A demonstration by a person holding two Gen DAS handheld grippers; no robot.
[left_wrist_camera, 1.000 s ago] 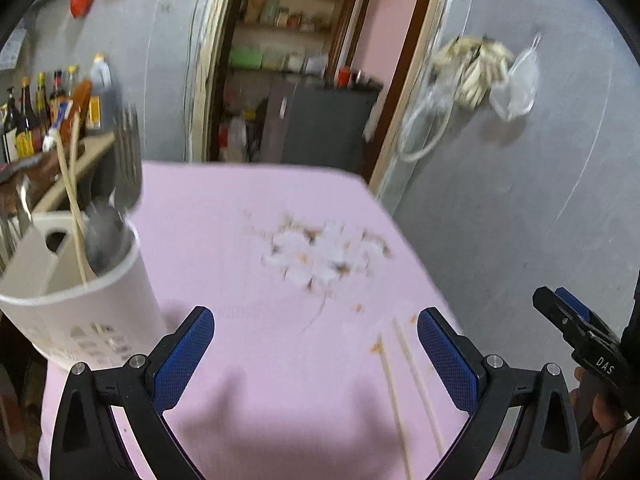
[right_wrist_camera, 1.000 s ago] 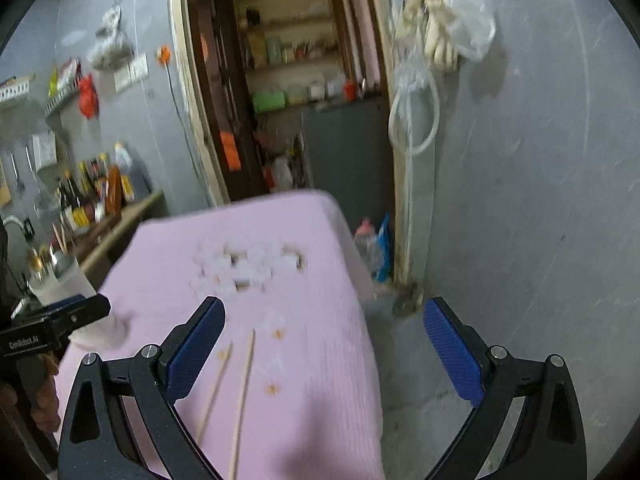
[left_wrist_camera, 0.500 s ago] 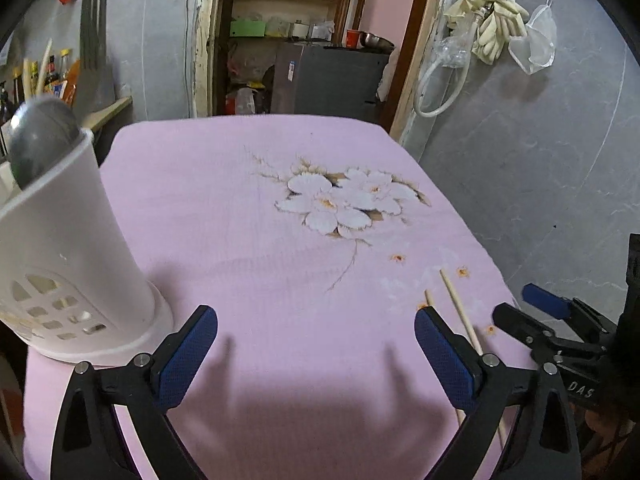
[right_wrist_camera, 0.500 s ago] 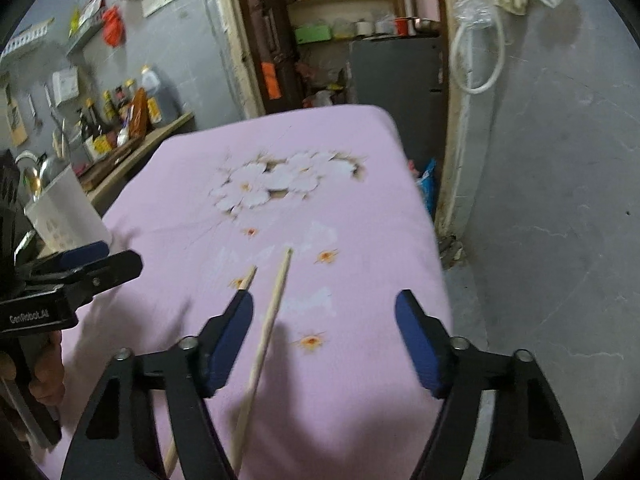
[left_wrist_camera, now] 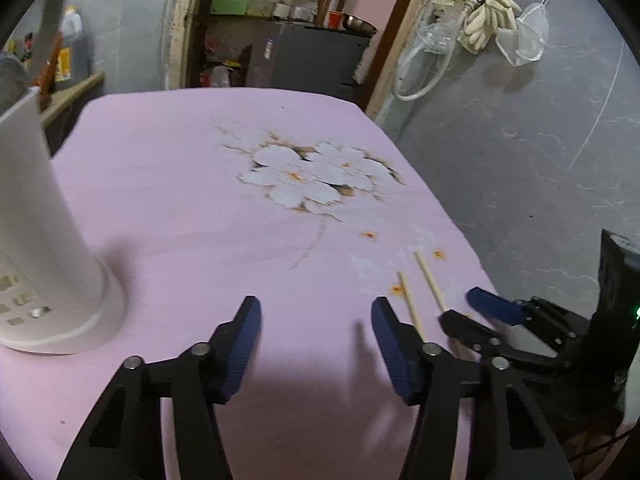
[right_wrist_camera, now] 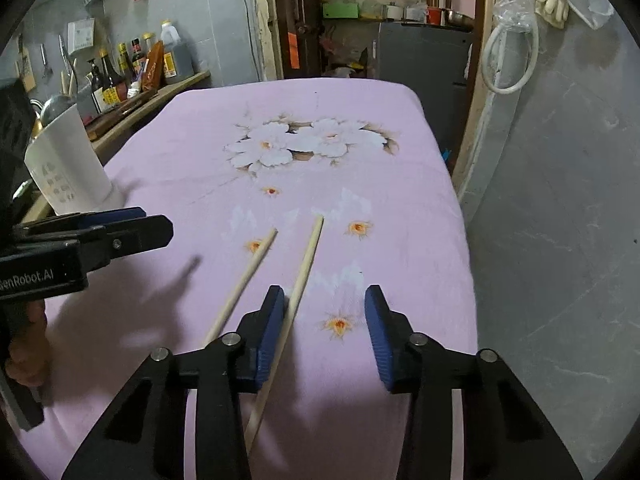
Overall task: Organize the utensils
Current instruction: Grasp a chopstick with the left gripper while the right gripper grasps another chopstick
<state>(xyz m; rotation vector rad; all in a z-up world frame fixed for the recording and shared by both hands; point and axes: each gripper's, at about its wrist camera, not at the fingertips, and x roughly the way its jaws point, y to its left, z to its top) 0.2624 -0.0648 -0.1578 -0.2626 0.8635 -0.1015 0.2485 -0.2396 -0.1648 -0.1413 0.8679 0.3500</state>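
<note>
Two wooden chopsticks lie on the pink flowered tablecloth (right_wrist_camera: 360,128). The right chopstick (right_wrist_camera: 306,264) runs between the jaws of my right gripper (right_wrist_camera: 324,292) and rests against the left pad; the right pad stands clear of it, and the jaws are closing. The left chopstick (right_wrist_camera: 250,272) lies just outside that gripper. My left gripper (left_wrist_camera: 314,308) hovers low over bare cloth with nothing between its jaws, which are also closing. In its view both chopsticks (left_wrist_camera: 428,280) lie to its right and the white utensil holder (left_wrist_camera: 40,240) stands at far left.
The holder (right_wrist_camera: 68,164) holds a spoon. A counter with sauce bottles (right_wrist_camera: 132,64) runs behind it. The table's right edge drops to a grey floor (right_wrist_camera: 560,240). A doorway with a dark cabinet (right_wrist_camera: 420,52) is beyond the far edge. A hand (right_wrist_camera: 24,360) holds the left gripper.
Both grippers sank toward the table and tilted down, and their jaws narrowed. The right gripper moved over the chopsticks, so the right chopstick now lies between its jaws.
</note>
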